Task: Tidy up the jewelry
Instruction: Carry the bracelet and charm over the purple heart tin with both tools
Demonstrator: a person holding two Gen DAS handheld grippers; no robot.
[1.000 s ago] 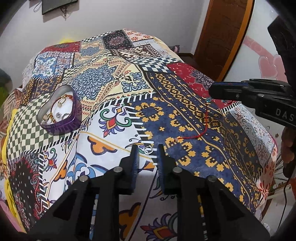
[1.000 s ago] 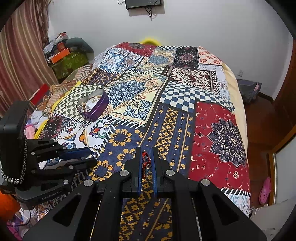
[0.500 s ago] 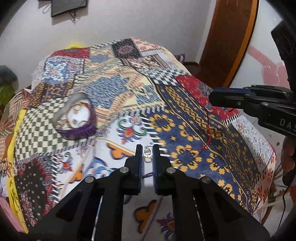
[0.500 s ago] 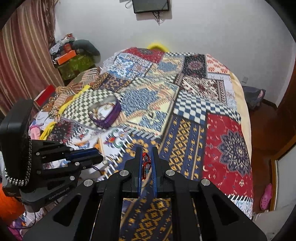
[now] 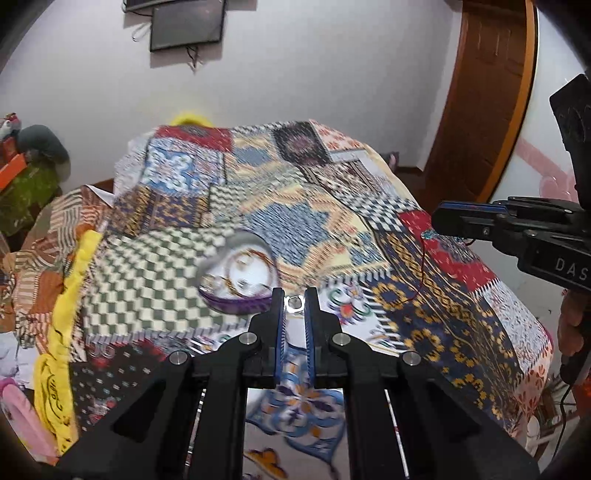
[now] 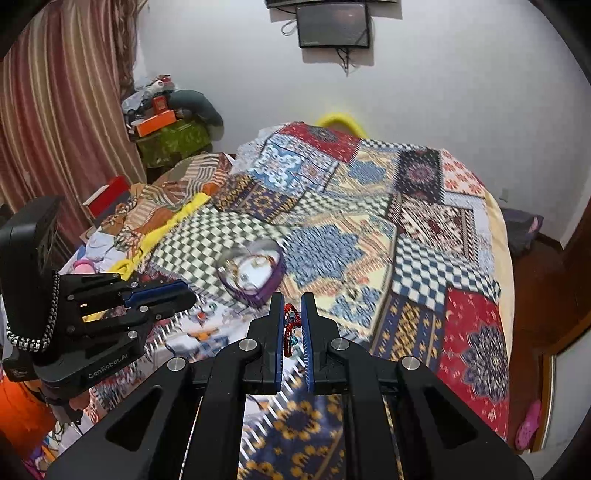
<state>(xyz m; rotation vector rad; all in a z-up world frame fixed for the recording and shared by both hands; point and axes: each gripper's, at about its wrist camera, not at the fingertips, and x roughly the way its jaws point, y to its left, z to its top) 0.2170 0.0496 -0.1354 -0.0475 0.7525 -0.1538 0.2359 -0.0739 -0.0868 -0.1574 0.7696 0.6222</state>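
My left gripper [image 5: 294, 303] is shut on a small silver ring [image 5: 294, 303] and holds it above the patchwork bedspread [image 5: 177, 273], just this side of the purple heart-shaped jewelry box [image 5: 240, 275]. The box is open and holds several gold pieces. My right gripper [image 6: 291, 319] is shut on a red cord necklace [image 6: 290, 325], lifted off the bed near the box [image 6: 255, 275]. In the left wrist view the cord [image 5: 423, 266] hangs down from the right gripper [image 5: 439, 221]. The left gripper also shows in the right wrist view [image 6: 184, 295].
The bed fills both views. Piled clothes and a yellow cloth [image 5: 70, 306] lie along its left side. A green box with clutter [image 6: 173, 140] stands by the striped curtain [image 6: 55, 110]. A wooden door [image 5: 487, 92] is at right, a wall screen [image 6: 332, 24] behind.
Both grippers have risen off the bedspread and moved toward the jewelry box. The left one closed on the silver ring and lifted it; the right one kept the red cord.
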